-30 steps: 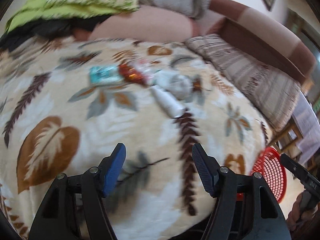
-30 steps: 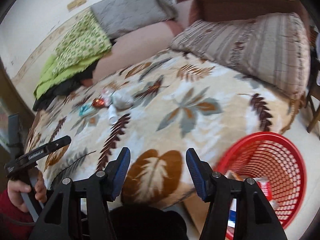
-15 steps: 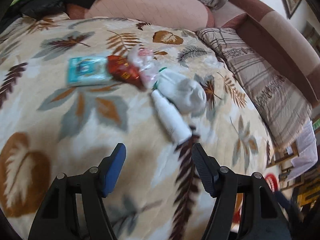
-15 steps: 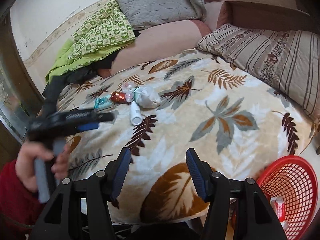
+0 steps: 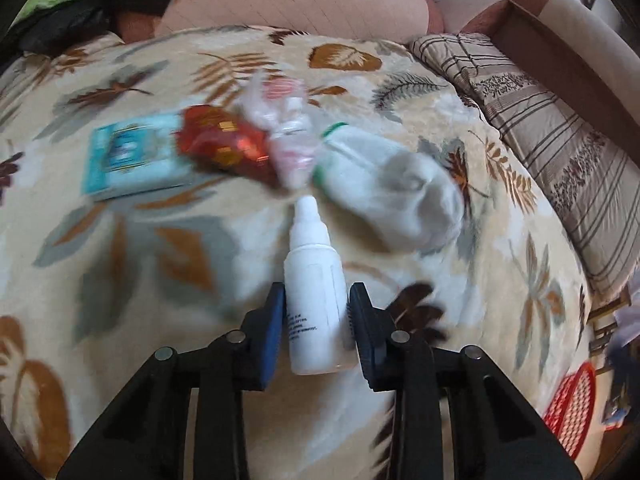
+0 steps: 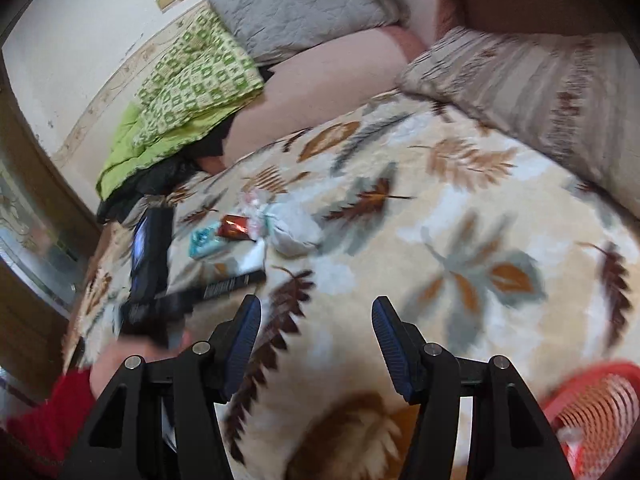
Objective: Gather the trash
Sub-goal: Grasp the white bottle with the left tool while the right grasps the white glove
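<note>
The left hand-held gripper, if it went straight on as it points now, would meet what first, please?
The white bottle already lies between its fingers; the left hand-held gripper would run along it, probably reaching the grey sock next.

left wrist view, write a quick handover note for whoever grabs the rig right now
Left claw: its fingers flank the white bottle on the leaf blanket; contact unclear.
Right claw: open, empty, above the blanket.
Still on the bed: teal packet, red wrapper, clear plastic wrapper, white bag.
Red basket stands beside the bed, some trash already inside.
Left to do: bottle, then the rest.
</note>
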Action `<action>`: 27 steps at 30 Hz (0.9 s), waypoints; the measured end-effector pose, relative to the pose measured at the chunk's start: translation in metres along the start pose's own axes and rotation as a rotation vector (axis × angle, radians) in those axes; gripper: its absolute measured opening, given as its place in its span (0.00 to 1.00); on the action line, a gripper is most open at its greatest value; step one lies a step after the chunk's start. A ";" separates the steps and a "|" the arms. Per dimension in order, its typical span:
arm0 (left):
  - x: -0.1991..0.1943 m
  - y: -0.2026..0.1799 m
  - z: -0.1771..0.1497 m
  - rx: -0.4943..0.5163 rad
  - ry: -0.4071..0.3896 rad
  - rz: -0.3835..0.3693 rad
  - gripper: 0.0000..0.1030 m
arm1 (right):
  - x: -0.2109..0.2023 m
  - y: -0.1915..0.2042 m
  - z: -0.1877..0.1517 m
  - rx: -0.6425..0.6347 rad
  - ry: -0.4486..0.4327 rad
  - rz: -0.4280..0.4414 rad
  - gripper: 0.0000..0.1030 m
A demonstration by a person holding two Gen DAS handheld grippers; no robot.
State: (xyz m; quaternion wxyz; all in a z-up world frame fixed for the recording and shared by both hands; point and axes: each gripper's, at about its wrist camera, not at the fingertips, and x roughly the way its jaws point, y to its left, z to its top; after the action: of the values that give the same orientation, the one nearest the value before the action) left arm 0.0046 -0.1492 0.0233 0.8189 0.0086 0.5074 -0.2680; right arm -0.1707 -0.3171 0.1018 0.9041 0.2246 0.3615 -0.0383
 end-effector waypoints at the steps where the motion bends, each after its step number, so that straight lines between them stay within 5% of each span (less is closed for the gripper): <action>1: -0.009 0.009 -0.007 0.007 -0.017 0.009 0.30 | 0.010 0.004 0.006 0.000 0.006 0.007 0.60; 7: -0.040 0.043 -0.032 0.030 -0.090 0.053 0.29 | 0.110 0.027 0.050 -0.011 0.079 0.044 0.60; 12: -0.054 0.057 -0.038 0.033 -0.131 0.065 0.29 | 0.178 0.026 0.062 0.014 0.160 -0.073 0.60; 13: -0.056 0.059 -0.039 0.030 -0.136 0.066 0.28 | 0.186 0.025 0.060 0.014 0.183 -0.082 0.48; 14: -0.057 0.061 -0.040 0.029 -0.141 0.070 0.28 | 0.186 0.024 0.056 0.023 0.184 -0.082 0.37; 17: -0.061 0.063 -0.044 0.029 -0.160 0.072 0.28 | 0.169 0.026 0.044 0.027 0.144 -0.059 0.30; 27: -0.093 0.055 -0.071 0.067 -0.226 0.104 0.28 | 0.078 0.078 -0.033 -0.108 0.006 -0.069 0.30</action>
State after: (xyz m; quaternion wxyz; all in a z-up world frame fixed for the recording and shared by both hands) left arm -0.0611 -0.0419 0.0521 0.8830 0.0318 0.4014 -0.2411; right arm -0.1168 -0.2260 0.0581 0.9120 0.1632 0.3731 -0.0492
